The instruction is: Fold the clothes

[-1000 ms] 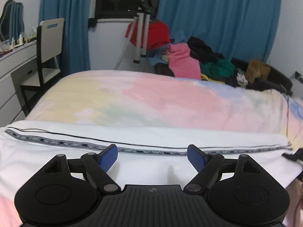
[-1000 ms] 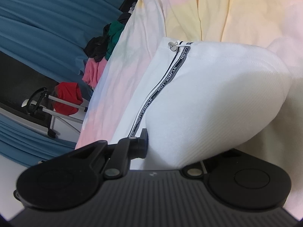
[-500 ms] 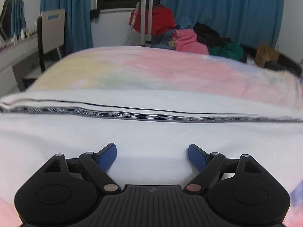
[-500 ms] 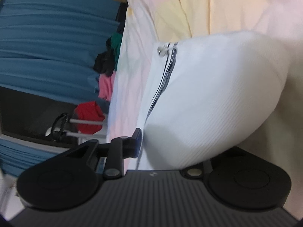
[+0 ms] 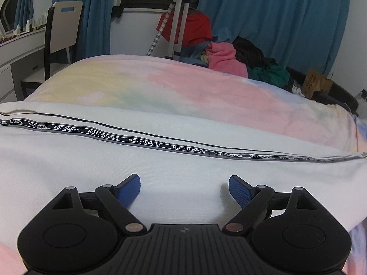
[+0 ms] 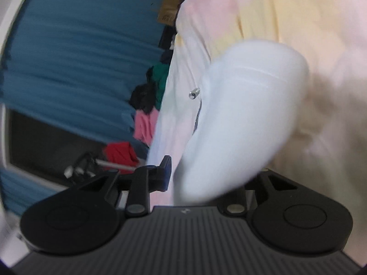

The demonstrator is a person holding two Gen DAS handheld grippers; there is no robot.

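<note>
A pastel bed carries the white garment, spread across its near edge. Left tongs hover released over the cloth. Right tongs straddle a fold; grip cannot be told.

Your left gripper points forward and tilts downward, its two blue pads spread wide apart with nothing pressed between them. Both black finger arms sit level, splayed evenly to either side. Your right gripper is rolled over to one side, and its picture is blurred. Its jaws stand partly apart. One dark pad shows clear at the left; the other finger is hidden, so whether it presses on anything cannot be told.
</note>
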